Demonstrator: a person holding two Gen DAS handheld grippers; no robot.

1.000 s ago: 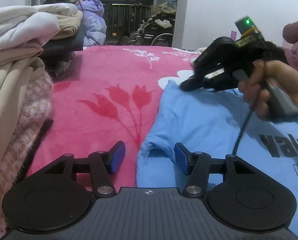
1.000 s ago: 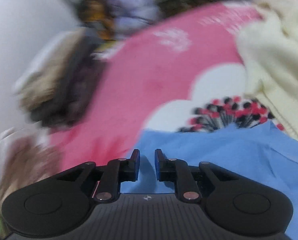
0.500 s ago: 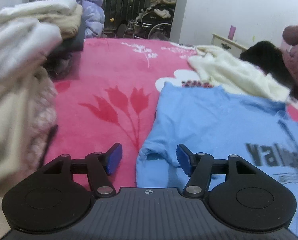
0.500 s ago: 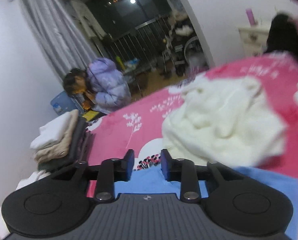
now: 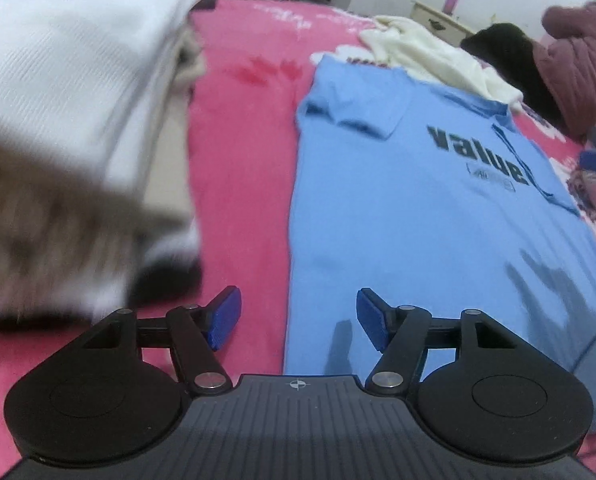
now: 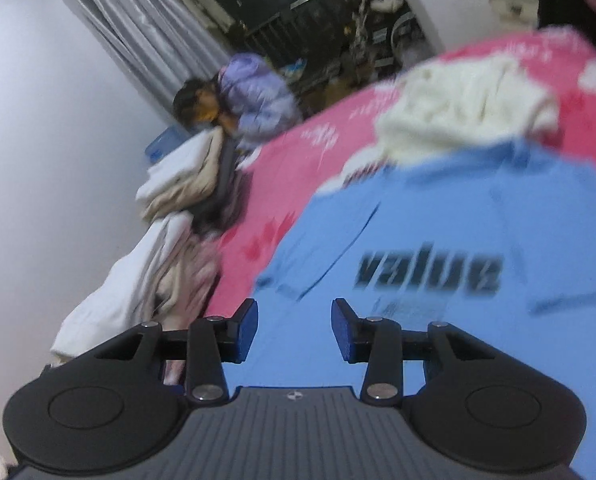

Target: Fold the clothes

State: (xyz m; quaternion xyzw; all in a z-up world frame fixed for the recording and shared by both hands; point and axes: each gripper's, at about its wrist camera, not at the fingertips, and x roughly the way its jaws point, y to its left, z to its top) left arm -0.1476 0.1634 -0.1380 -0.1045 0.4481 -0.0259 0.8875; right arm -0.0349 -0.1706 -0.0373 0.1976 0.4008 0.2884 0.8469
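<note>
Your blue shirt lies flat, print side up, on the pink blanket, with the black word "value" across its chest and both sleeves folded in over the body. Take the shirt as your landmark.

Your left gripper hangs over the shirt's lower left edge, one pad above the blanket and the other above the blue cloth. Its jaws stand well apart with nothing between them, and they have just been opening a little wider.

Your right gripper hovers over the shirt below the print. Its jaws are apart too, having just been opening, and they grip no cloth.

Left of the shirt, across a strip of bare blanket, sits a stack of folded clothes; it is badly blurred in the left view, so the layers are hard to separate. Beyond the shirt's collar lies a cream sweater, touching or perhaps overlapping the shirt's top edge. Far beyond the stack, a person in a lilac jacket crouches by the curtain.
</note>
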